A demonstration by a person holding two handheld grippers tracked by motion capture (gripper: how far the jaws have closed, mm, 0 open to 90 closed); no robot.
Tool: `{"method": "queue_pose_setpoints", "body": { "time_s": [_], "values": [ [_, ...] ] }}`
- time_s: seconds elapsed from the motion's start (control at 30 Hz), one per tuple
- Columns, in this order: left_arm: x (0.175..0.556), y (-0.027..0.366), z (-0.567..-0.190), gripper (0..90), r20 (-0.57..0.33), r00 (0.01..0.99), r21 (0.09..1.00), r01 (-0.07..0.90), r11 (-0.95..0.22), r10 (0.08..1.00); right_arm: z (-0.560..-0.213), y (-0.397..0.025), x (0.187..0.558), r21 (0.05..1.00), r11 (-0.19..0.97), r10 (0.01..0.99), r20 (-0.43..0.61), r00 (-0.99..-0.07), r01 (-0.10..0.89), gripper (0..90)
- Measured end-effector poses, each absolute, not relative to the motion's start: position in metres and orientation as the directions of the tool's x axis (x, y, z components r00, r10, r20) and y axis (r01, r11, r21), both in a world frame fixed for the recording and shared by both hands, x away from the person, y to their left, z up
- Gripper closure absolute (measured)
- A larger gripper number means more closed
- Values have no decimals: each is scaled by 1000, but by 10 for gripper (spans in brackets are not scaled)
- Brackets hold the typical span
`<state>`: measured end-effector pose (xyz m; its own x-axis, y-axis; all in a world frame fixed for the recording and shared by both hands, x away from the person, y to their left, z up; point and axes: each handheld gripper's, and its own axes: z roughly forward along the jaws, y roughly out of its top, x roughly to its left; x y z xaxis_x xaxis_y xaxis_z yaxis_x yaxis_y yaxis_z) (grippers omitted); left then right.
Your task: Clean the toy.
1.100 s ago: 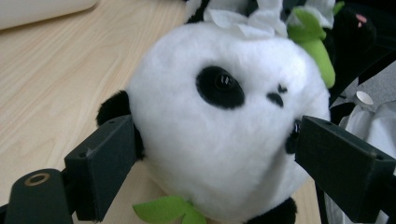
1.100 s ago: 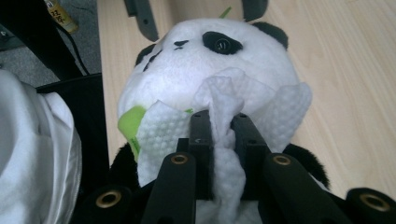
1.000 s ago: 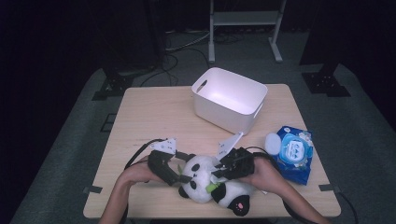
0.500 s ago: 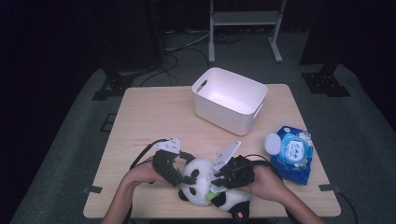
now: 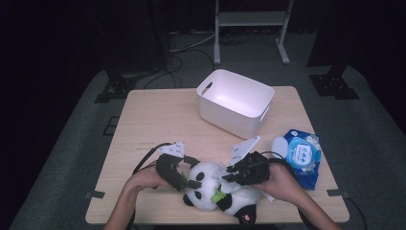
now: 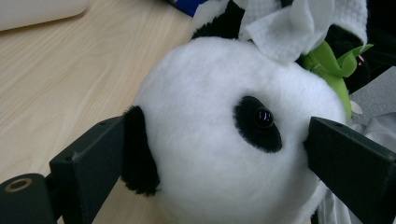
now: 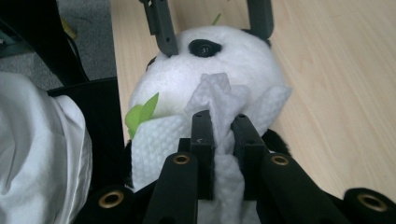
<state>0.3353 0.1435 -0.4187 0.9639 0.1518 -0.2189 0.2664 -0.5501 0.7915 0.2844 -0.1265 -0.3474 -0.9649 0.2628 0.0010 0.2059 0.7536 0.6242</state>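
Left gripper clamps panda head at 9 o'clock, steadying; right gripper, 3 o'clock, pinches wipe against fur for cleaning.

Bench: light wood top, rectangular, standing on grey carpet.
White bin: open-topped, cut-out handle in its short side, set toward the far edge of the bench, turned at an angle to it.
Blue wipes pack: flat near the right edge of the bench, white label panel on top.
White lid: just beside the pack, on its left side.
Metal stand: on the floor beyond the bench.
Cables: on the floor, left of the stand.
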Motion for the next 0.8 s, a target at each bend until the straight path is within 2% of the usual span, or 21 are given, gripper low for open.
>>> {"method": "queue_pose_setpoints", "body": {
  "time_s": [0.37, 0.8],
  "values": [
    [334, 144, -418, 57, -211, 966, 790, 259, -556, 150, -328, -166, 291, 658, 709, 364, -34, -931, 253, 804],
    [333, 144, -417, 58, -203, 969, 789, 246, -564, 139, -338, -210, 292, 655, 665, 450, 32, -892, 359, 804]
  ]
}}
